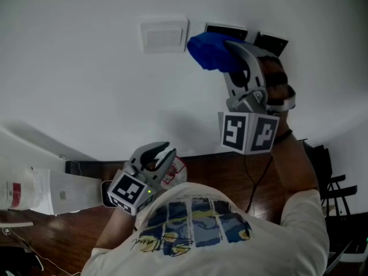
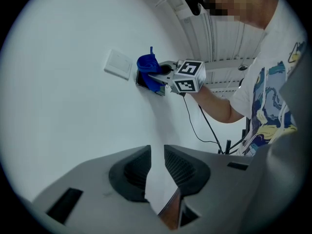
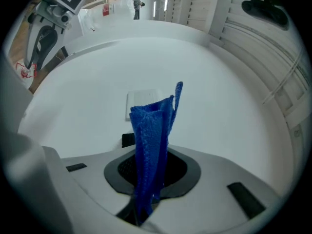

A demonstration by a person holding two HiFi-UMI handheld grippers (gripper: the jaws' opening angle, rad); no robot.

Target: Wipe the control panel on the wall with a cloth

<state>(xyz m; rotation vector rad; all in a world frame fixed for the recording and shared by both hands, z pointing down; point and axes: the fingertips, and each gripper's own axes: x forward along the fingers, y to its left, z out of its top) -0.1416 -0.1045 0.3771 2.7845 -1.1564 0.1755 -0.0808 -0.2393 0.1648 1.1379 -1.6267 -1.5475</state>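
Observation:
A folded blue cloth (image 1: 210, 50) is pressed to the white wall over a dark control panel (image 1: 226, 30); a second dark panel (image 1: 271, 42) sits just right of it. My right gripper (image 1: 231, 57) is raised and shut on the cloth (image 3: 153, 130), which sticks up from between its jaws. The panel's edge (image 3: 128, 140) shows left of the cloth. My left gripper (image 1: 156, 152) hangs low by the person's chest, away from the wall. Its jaws (image 2: 157, 150) stand nearly together with nothing between them. It looks up at the cloth (image 2: 147, 65) and the right gripper (image 2: 163, 77).
A white switch plate (image 1: 164, 36) is mounted left of the panels. White bags and boxes (image 1: 34, 191) lie on the wooden floor at the lower left. A black cable (image 1: 253, 180) hangs down the wall, and a black stand (image 1: 332, 183) is at the right.

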